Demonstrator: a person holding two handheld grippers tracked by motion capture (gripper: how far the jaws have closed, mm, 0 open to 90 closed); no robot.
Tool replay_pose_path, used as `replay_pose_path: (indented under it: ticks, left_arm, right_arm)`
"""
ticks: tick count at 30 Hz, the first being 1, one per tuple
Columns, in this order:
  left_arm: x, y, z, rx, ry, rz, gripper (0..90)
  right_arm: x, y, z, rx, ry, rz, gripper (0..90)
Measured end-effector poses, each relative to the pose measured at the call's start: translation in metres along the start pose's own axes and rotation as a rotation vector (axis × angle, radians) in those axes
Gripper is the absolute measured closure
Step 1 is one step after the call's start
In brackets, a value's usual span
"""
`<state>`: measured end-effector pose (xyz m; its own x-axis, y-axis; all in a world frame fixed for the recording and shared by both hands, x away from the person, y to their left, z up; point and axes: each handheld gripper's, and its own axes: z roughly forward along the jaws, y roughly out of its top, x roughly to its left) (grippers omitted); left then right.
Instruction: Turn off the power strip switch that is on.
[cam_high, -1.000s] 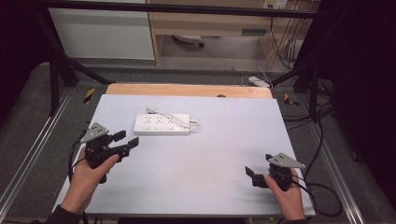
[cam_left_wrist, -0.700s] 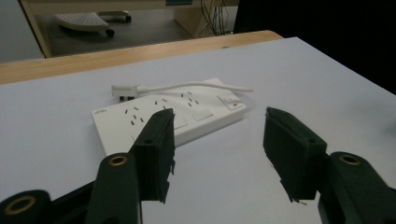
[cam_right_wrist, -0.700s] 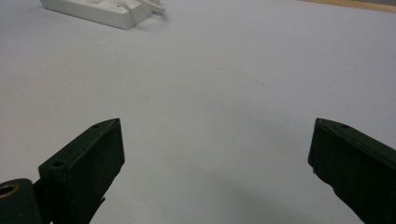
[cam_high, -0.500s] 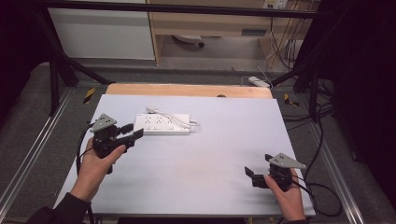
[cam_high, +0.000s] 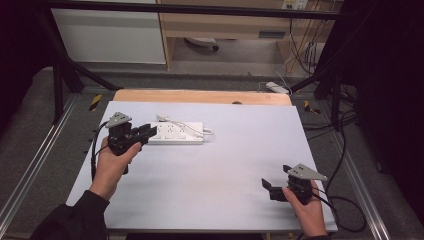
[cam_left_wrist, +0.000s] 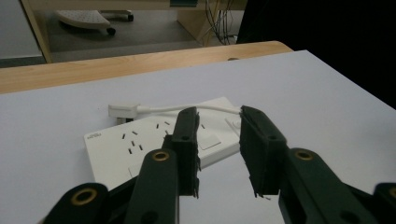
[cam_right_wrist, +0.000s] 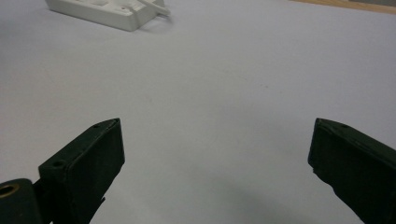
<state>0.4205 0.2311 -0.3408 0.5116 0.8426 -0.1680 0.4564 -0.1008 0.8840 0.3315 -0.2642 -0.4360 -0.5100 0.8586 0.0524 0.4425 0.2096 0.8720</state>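
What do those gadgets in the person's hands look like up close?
Each hand holds a black gripper: the left gripper and the right gripper both carry a grey three-cornered plate on top and trail a black cable. Their two jaws are flat black blocks on arms with brass-coloured rivets. A dark sleeve covers the left forearm.

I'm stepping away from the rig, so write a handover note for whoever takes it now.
Left tongs: at the near-left end of the power strip, jaws just been closing, narrow gap, nothing between them.
Right tongs: wide open, empty, at the near-right part of the table.
Things: power strip lies flat at the far left, its cord and plug resting on top.
Done: approach only.
Left: probably grip the strip.
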Motion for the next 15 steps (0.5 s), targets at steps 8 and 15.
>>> replay_pose_path:
  ticks: [8, 15]
  left_arm:
    - [0.003, 0.004, 0.015, 0.001, 0.003, 0.013, 78.2]
    - [0.002, 0.007, 0.034, -0.003, 0.023, 0.032, 85.4]
  right_arm:
    - [0.000, 0.000, 0.001, 0.004, -0.002, -0.007, 4.1]
    - [0.000, 0.000, 0.000, 0.003, 0.000, -0.006, 4.1]
